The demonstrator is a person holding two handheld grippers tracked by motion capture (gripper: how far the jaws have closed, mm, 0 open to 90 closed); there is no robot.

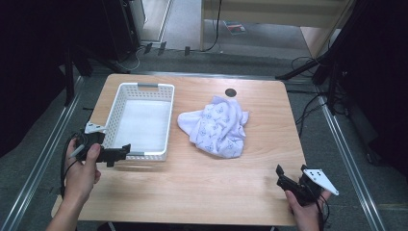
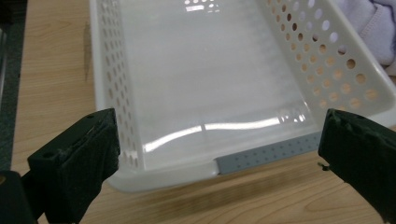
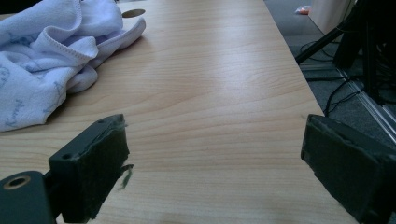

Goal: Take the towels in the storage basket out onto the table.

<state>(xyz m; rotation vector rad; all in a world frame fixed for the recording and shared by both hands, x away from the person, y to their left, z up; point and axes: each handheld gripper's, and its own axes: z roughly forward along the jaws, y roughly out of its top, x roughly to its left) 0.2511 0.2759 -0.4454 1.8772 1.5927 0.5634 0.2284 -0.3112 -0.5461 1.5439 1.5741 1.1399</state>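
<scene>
Holding both grippers, left gripper (image 1: 126,148) and right gripper (image 1: 279,171), jaws spread wide, gripping nothing. Cloth (image 1: 216,126) lying crumpled on surface (image 1: 202,183) beside empty basket (image 1: 144,85). Judging nothing started; likely cloth going into basket.

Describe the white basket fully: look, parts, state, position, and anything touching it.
The white basket is a rectangular, plastic-looking tray with perforated walls, a smooth glossy floor and a grey strip on each short rim. It is empty and sits upright on the left half of the wooden table. The crumpled pale cloth lies to its right, apart from it. The left gripper is open at its near edge; contact is unclear.
</scene>
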